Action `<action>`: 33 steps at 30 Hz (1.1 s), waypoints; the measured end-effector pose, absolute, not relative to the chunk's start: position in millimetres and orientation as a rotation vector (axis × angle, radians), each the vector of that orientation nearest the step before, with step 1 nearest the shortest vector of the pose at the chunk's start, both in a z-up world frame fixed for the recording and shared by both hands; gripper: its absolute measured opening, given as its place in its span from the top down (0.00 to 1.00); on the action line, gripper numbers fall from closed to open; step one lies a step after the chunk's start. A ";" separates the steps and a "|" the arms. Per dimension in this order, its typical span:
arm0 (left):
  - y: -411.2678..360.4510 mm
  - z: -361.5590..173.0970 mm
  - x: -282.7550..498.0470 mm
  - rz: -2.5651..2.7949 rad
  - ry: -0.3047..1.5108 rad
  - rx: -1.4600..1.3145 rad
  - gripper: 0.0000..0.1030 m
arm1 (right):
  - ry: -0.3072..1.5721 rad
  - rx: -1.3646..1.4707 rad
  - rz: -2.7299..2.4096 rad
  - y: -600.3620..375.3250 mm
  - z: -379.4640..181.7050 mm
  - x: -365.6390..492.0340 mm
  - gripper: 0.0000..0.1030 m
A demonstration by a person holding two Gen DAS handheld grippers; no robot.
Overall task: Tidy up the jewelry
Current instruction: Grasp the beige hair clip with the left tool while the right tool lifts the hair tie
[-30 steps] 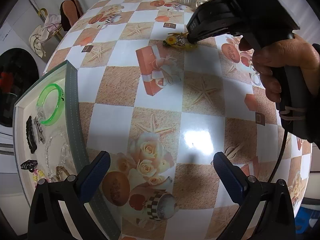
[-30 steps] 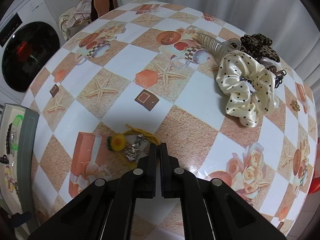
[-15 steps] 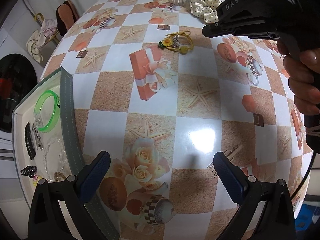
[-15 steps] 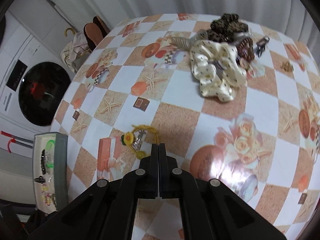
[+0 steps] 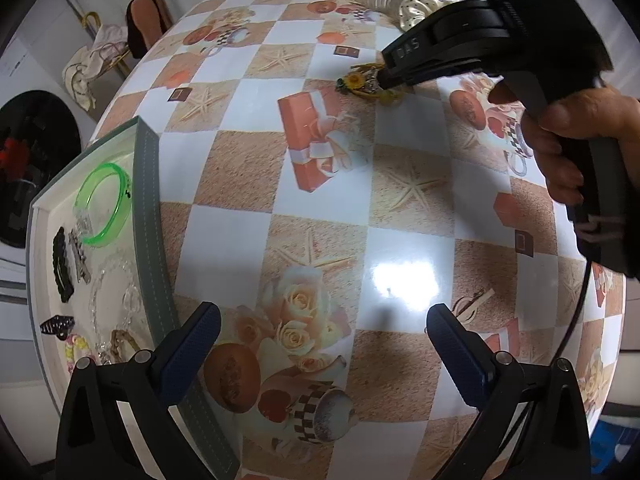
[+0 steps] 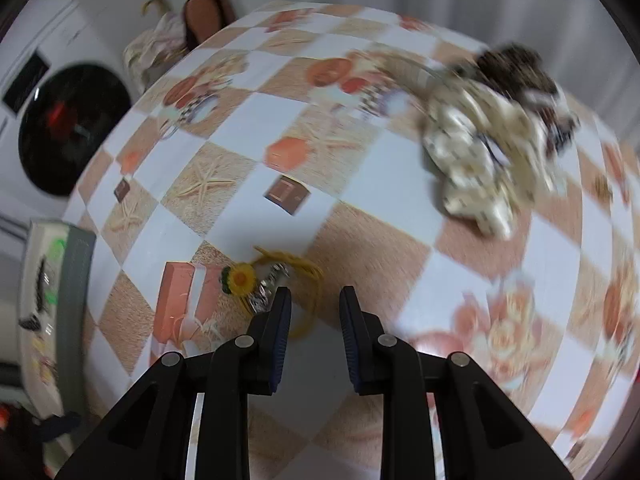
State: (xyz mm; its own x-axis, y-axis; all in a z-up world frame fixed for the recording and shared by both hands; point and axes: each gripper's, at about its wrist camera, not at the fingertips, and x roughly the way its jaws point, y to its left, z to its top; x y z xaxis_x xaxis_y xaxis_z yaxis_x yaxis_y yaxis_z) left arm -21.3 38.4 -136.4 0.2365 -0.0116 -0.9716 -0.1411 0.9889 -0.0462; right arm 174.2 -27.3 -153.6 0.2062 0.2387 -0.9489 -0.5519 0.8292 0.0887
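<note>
Left edge of the table: the tray sits with a green bangle, black hair clips and small clear pieces already inside. It lies well apart from the item now being worked.

Left gripper: jaws stand wide, nothing between them, hovering over bare tablecloth just right of the tray. Idle for this step.

Centre: the yellow cord charm, with its sunflower bead and small silver pendant, lies flat on the cloth beside the printed gift box. Its cord loop curls toward the right gripper.

Right gripper: jaws are opening, gap narrow so far, tips directly at the cord loop; part of the loop shows in the gap, pads not pressing on it. View is motion-blurred.

Judgement on technique: the cord is thin and lies flat, so the tips probably need to come right down to the cloth and straddle the loop or the bead cluster before closing. Pinching cord alone risks slipping; the bead is the firmer target.

Far right: cream polka-dot scrunchie and leopard scrunchie, not yet sorted.
</note>
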 end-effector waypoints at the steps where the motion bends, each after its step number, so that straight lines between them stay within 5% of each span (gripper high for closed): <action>1: 39.3 -137.2 -21.5 0.092 1.332 -0.136 0.00 | 1.235 -0.335 0.569 -21.2 -154.6 173.8 0.73; 3: 40.6 -137.7 -22.9 0.096 1.335 -0.140 0.00 | 1.205 -0.412 0.579 -10.3 -156.2 172.9 0.75; 5: 41.5 -137.4 -23.4 0.097 1.334 -0.138 0.00 | 1.200 -0.431 0.587 -5.8 -155.9 172.8 0.96; 19: 32.7 -137.4 -13.1 0.015 1.317 -0.080 0.00 | 1.218 0.006 0.518 -87.1 -109.3 165.2 0.96; 28: 3.1 -142.2 -5.0 -0.126 1.307 0.004 0.00 | 1.338 0.085 0.401 -151.4 -126.7 117.7 0.96; 33: -24.4 -146.4 -7.5 -0.248 1.298 0.092 0.11 | 1.390 0.140 0.327 -180.1 -139.2 100.5 0.96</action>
State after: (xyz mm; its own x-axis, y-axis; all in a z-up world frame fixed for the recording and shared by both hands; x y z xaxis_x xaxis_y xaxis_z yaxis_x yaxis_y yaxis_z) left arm -7.5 -24.4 -146.4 0.2474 -0.1300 -0.9602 0.2326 0.9699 -0.0714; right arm 100.5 -180.1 -139.2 0.1432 0.3076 -0.9407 -0.1445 0.9468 0.2876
